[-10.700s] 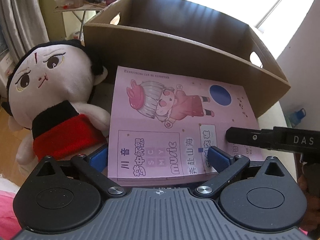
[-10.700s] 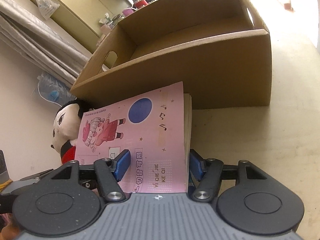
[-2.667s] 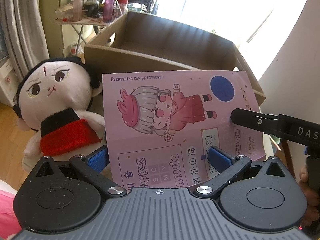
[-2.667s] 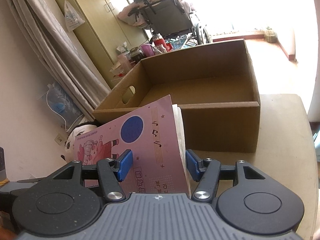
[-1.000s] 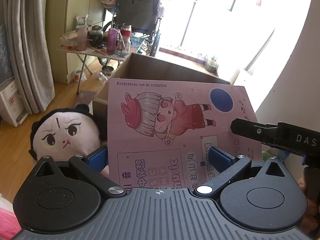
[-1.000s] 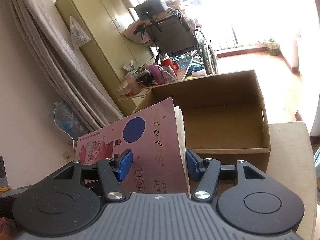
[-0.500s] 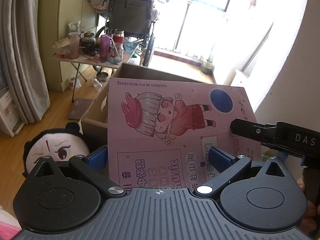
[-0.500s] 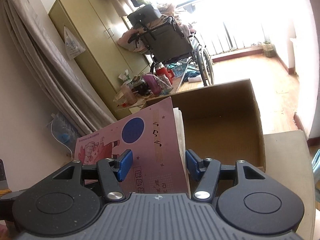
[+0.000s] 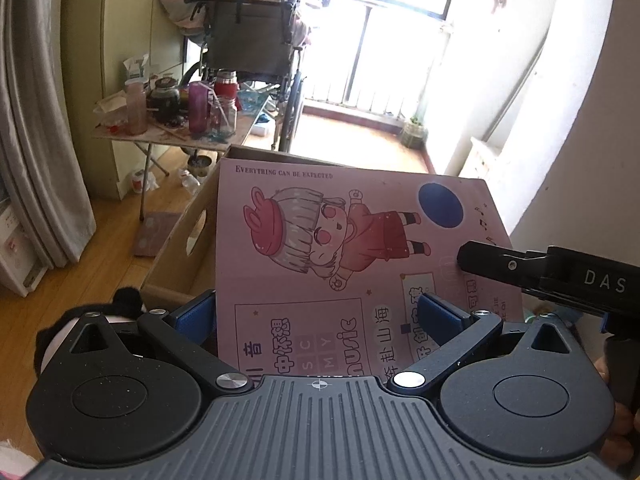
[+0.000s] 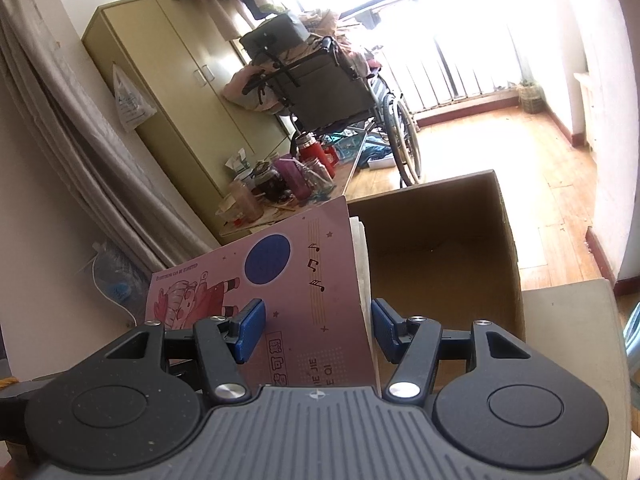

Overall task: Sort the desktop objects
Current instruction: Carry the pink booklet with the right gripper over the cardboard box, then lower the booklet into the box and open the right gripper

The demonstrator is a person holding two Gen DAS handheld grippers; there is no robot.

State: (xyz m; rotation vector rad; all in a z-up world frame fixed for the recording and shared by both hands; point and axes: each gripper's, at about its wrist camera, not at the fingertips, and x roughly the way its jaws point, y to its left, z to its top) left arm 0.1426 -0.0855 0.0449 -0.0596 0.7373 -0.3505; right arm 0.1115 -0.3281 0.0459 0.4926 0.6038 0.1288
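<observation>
A pink music book [image 9: 320, 240] with a cartoon girl on its cover hangs in the air, tilted, over the near side of the open cardboard box [image 9: 188, 256]. My left gripper [image 9: 318, 312] is shut on the book's near edge. One blue pad [image 9: 440, 312] lies on the cover and the other sits behind the left edge. My right gripper [image 10: 318, 330] is shut on the same book [image 10: 288, 280] at its other corner, and its black finger [image 9: 520, 268] shows in the left wrist view. The box [image 10: 440, 260] looks empty inside. The plush doll [image 9: 120, 296] is mostly hidden behind my left gripper.
The box stands on a pale table [image 10: 572, 320]. A blue bottle [image 10: 634, 332] peeks in at the right edge. Beyond are a folding table with jars and bottles [image 9: 176, 120], a wheelchair [image 9: 248, 48], a green cabinet [image 10: 168, 92] and curtains [image 9: 36, 120].
Both grippers carried the book onward toward the box, which now sits lower in both views. The doll has dropped almost out of sight behind the left gripper. Both grips are unchanged.
</observation>
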